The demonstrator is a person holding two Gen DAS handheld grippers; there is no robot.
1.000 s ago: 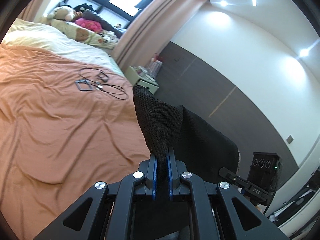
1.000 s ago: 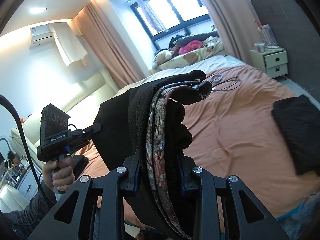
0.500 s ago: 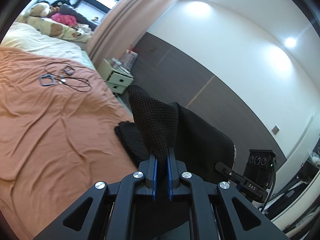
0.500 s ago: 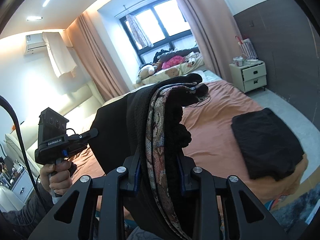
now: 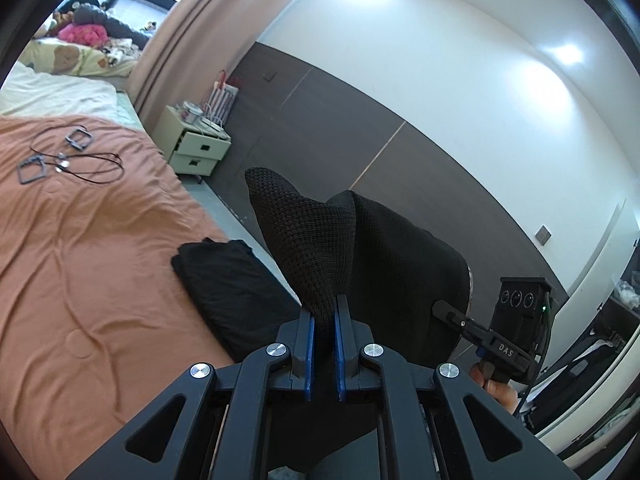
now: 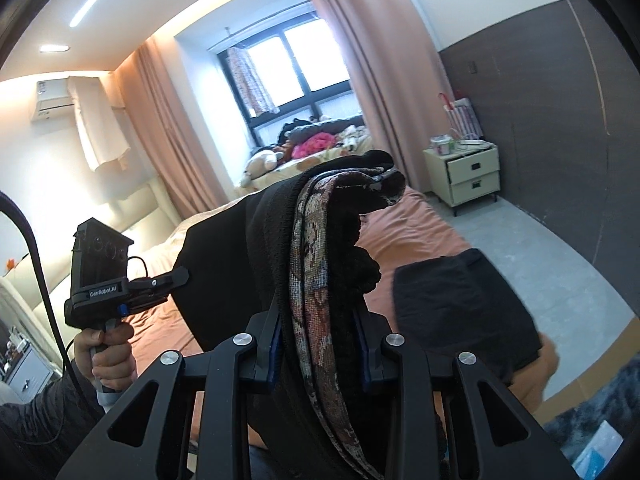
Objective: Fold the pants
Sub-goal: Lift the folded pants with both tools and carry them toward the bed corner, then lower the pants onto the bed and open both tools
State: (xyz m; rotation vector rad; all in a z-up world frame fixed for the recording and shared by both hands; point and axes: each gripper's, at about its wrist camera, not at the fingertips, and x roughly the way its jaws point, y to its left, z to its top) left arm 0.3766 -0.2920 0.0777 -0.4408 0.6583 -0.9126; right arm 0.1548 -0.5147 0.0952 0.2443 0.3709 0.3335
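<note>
- Gripping a corner of the black knit pants (image 5: 316,240), the left gripper (image 5: 324,316) has its blue pads pressed together on the fabric, which rises in a peak beyond the fingertips.
- Seen from the right wrist camera, the left gripper (image 6: 182,274) sits at the left of the scene, its tips on the edge of the dark cloth, with a hand (image 6: 106,352) wrapped around its handle.
- The right gripper (image 6: 318,320) is clamped on a thick bunch of the same pants (image 6: 224,264), including a patterned waistband (image 6: 308,280) that curves up and over between the jaws.
- From the left wrist camera, the right gripper (image 5: 452,312) shows at the right, its tips against the far side of the hanging cloth.
- The pants are lifted off the bed, stretched between the two grippers, and hang down in front of both cameras.
- The bed (image 5: 80,280) has an orange sheet, wrinkled, lying to the left and below.
- A second black garment (image 5: 224,288), already folded flat, lies at the near right corner of the bed, close to its edge; it is apart from the held pants.
- Thin cords with small square frames (image 5: 64,156) lie on the far part of the sheet.
- A pale nightstand (image 6: 466,176) with two drawers stands by the dark wall, beyond the bed.
- Pink curtains (image 6: 360,60) frame a window at the far end, with soft toys (image 6: 280,152) piled beneath it.
</note>
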